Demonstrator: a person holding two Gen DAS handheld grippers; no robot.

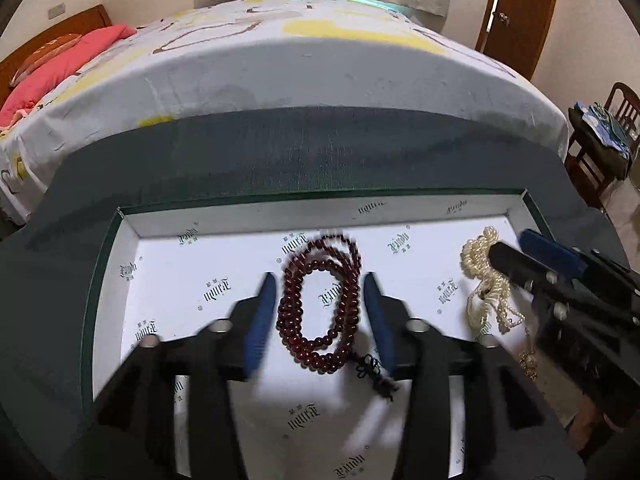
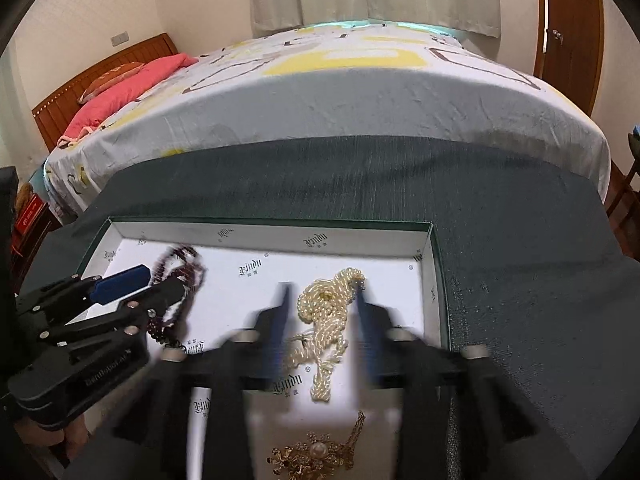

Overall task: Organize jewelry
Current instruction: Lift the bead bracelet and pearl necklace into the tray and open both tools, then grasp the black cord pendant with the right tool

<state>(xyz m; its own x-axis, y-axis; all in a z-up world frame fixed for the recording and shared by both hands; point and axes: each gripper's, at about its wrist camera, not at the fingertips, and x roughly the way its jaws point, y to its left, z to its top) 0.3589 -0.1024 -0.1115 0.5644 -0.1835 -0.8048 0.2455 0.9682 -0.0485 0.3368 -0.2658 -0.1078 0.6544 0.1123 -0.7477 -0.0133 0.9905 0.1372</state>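
Note:
A coiled dark red bead necklace point(image 1: 320, 304) lies in a white-lined box point(image 1: 132, 240) with a green rim. My left gripper point(image 1: 320, 280) is open, its blue pads on either side of the red beads. A cream pearl necklace point(image 2: 328, 312) lies heaped in the box point(image 2: 428, 280) to the right. My right gripper point(image 2: 320, 292) is open, its fingers on either side of the pearls. A gold flower brooch with a pearl point(image 2: 316, 454) lies near the front edge. The right gripper also shows in the left wrist view point(image 1: 516, 248), and the left gripper in the right wrist view point(image 2: 156, 280).
The box sits on a dark green cloth point(image 1: 320, 148) against a bed point(image 1: 304, 60) with a white and yellow sheet and a pink pillow point(image 1: 60, 68). A wooden chair point(image 1: 600, 136) stands at the right, a wooden door point(image 1: 520, 8) behind it.

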